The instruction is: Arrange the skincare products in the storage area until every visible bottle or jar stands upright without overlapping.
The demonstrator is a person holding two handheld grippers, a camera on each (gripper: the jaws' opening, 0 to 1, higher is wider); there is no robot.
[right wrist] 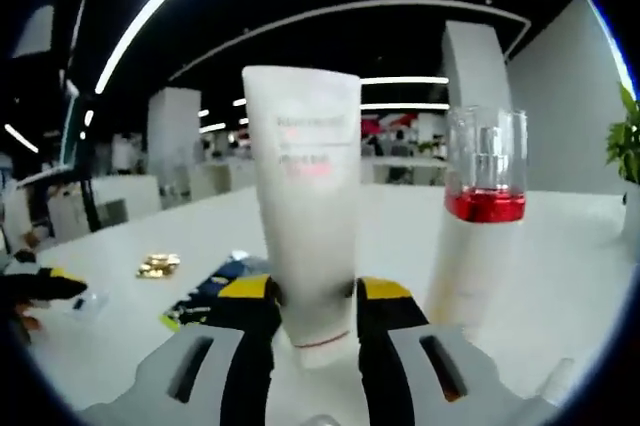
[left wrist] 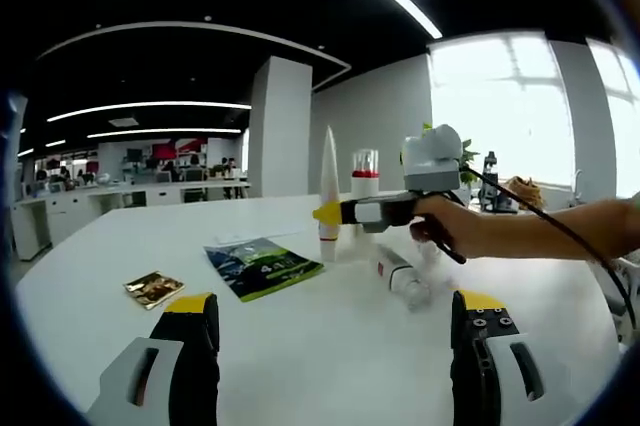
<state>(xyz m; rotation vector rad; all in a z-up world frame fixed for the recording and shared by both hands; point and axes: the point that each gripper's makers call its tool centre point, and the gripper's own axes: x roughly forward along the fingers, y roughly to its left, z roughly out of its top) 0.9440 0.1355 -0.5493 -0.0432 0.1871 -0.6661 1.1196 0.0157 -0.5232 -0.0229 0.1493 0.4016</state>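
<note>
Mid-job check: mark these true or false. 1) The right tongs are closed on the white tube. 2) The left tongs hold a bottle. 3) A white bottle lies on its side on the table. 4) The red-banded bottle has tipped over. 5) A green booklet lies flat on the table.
1) True: the right tongs grip the white squeeze tube near its cap end.
2) False: the left tongs are open with nothing between them.
3) True: a white bottle lies on the white table.
4) False: the clear-capped bottle with a red band stands upright.
5) True: the green booklet lies flat.
</note>
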